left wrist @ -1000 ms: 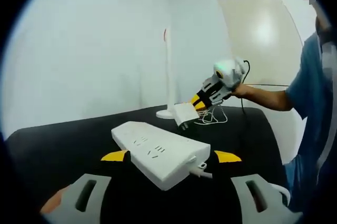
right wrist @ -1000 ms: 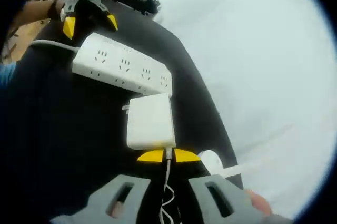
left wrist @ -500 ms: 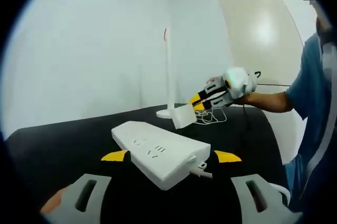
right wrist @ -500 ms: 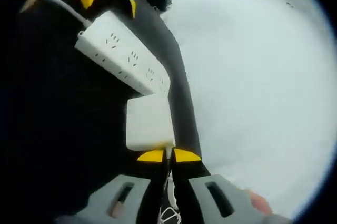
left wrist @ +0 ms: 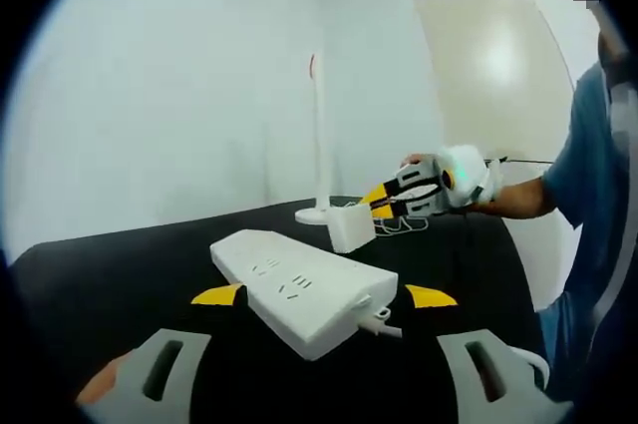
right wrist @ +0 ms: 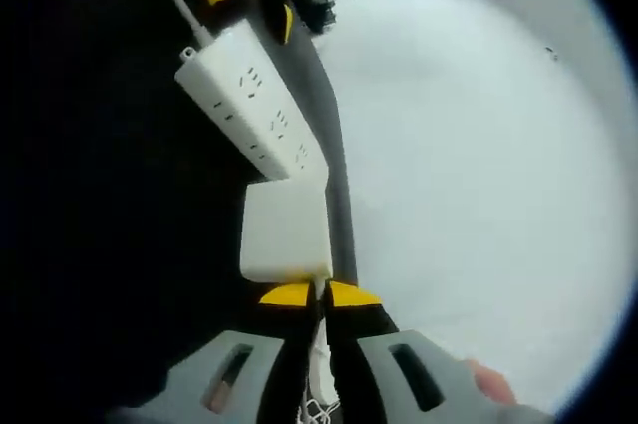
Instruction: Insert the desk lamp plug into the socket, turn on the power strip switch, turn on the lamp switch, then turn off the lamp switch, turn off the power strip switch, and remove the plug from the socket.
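My right tool [right wrist: 309,294] grips the white square lamp plug adapter [right wrist: 284,232] at the far end of the white power strip [right wrist: 254,115].
Its jaws are pinched narrow on the adapter's cord end; my left tool [left wrist: 324,296] stands wide around the strip's near end on the black desk [left wrist: 120,274]; the slim white desk lamp [left wrist: 319,145] stands behind.

Plain white walls [left wrist: 169,85] surround a black-topped table [left wrist: 110,264]; a pale door [left wrist: 488,75] stands behind.
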A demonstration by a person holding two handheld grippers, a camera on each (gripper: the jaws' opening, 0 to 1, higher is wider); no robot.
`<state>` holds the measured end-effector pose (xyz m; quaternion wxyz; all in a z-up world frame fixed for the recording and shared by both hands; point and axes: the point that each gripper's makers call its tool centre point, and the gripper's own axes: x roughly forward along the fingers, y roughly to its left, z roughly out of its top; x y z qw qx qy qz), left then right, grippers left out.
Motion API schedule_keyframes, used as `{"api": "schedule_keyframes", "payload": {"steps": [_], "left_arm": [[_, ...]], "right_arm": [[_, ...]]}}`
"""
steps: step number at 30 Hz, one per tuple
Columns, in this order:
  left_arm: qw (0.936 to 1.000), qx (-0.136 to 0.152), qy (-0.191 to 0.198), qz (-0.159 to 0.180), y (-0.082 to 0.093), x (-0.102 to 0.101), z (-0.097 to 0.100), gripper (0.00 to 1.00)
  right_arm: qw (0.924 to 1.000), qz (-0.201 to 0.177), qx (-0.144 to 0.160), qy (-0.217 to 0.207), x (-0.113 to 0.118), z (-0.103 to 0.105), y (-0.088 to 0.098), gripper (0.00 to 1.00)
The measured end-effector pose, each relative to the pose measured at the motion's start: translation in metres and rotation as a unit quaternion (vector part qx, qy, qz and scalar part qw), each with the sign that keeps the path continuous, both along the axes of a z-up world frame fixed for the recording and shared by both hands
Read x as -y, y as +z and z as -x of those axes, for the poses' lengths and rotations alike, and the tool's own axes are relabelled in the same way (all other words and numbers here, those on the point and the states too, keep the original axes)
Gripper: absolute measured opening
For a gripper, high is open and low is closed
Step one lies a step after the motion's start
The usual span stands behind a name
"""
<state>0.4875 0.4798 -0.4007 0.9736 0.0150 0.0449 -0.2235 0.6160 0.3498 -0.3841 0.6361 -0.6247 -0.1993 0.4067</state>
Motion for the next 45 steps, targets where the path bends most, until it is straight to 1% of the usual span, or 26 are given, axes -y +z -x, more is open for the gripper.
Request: {"api": "schedule_keyframes", "payload": {"steps": [1, 3, 7, 9, 12, 18, 22, 23, 25, 28, 30, 31, 32, 34, 36, 38, 39, 42, 45], "left_arm": [[1.0, 0.0, 0.0, 0.0, 0.0, 0.0, 0.0, 0.59], [1.0, -0.001, 0.0, -0.001, 0.0, 0.0, 0.0, 0.59], [1.0, 0.0, 0.0, -0.001, 0.0, 0.0, 0.0, 0.59], [1.0, 0.001, 0.0, 0.0, 0.0, 0.0, 0.0, 0.59], [1.0, -0.001, 0.0, -0.001, 0.0, 0.0, 0.0, 0.59], [1.0, -0.001, -0.001, -0.002, -0.001, 0.0, -0.001, 0.59], [1.0, -0.001, 0.0, -0.003, -0.001, 0.0, -0.001, 0.59], [1.0, -0.001, 0.0, -0.003, -0.001, 0.0, -0.001, 0.59], [1.0, -0.003, 0.001, -0.005, -0.002, -0.001, -0.001, 0.59], [1.0, -0.002, 0.0, -0.005, -0.001, -0.001, -0.001, 0.59], [1.0, -0.002, 0.0, -0.004, -0.001, -0.001, -0.001, 0.59], [1.0, -0.002, 0.001, -0.004, -0.001, -0.001, -0.001, 0.59], [1.0, -0.002, 0.001, -0.005, -0.001, -0.001, -0.001, 0.59], [1.0, -0.003, 0.0, -0.005, -0.001, -0.001, -0.001, 0.59], [1.0, -0.002, -0.001, -0.004, -0.001, 0.001, 0.0, 0.59], [1.0, -0.001, -0.001, -0.001, 0.0, 0.0, 0.0, 0.59], [1.0, 0.0, -0.001, 0.0, 0.0, 0.0, 0.0, 0.59], [1.0, -0.001, -0.001, -0.002, 0.0, 0.0, 0.001, 0.59], [1.0, -0.001, -0.001, -0.002, 0.0, 0.0, 0.0, 0.59]], "right_arm": [[1.0, 0.004, 0.001, -0.001, 0.001, 0.001, -0.003, 0.07], [0.9999, 0.005, 0.011, 0.003, 0.001, 0.003, -0.004, 0.07], [0.9998, 0.001, 0.02, 0.006, 0.004, 0.004, -0.005, 0.07], [0.999, 0.0, 0.042, 0.016, 0.004, 0.007, -0.004, 0.07], [0.9987, 0.002, 0.048, 0.017, 0.006, 0.008, -0.007, 0.07], [0.9989, 0.0, 0.042, 0.024, 0.011, 0.012, -0.011, 0.08], [0.9995, 0.004, 0.027, 0.019, 0.014, 0.011, -0.017, 0.08], [0.9997, 0.008, 0.019, 0.013, 0.016, 0.009, -0.02, 0.08], [0.9998, 0.007, 0.014, 0.014, 0.017, 0.01, -0.021, 0.08], [0.9999, 0.007, -0.002, 0.013, 0.018, 0.01, -0.024, 0.09], [0.9994, 0.024, -0.025, 0.003, 0.021, 0.007, -0.032, 0.1], [0.9996, 0.02, -0.021, 0.005, 0.021, 0.007, -0.028, 0.1], [0.9993, 0.021, -0.029, 0.009, 0.02, 0.008, -0.029, 0.1], [0.9982, 0.017, -0.057, 0.007, 0.021, 0.012, -0.028, 0.1], [0.9974, 0.021, -0.07, 0.004, 0.02, 0.013, -0.027, 0.1], [0.9947, 0.016, -0.102, 0.001, 0.02, 0.016, -0.028, 0.11], [0.9934, 0.014, -0.114, 0.0, 0.02, 0.017, -0.029, 0.12], [0.9872, 0.006, -0.16, -0.003, 0.021, 0.015, -0.029, 0.12], [0.9796, 0.003, -0.201, 0.002, 0.021, 0.018, -0.027, 0.13]]}}
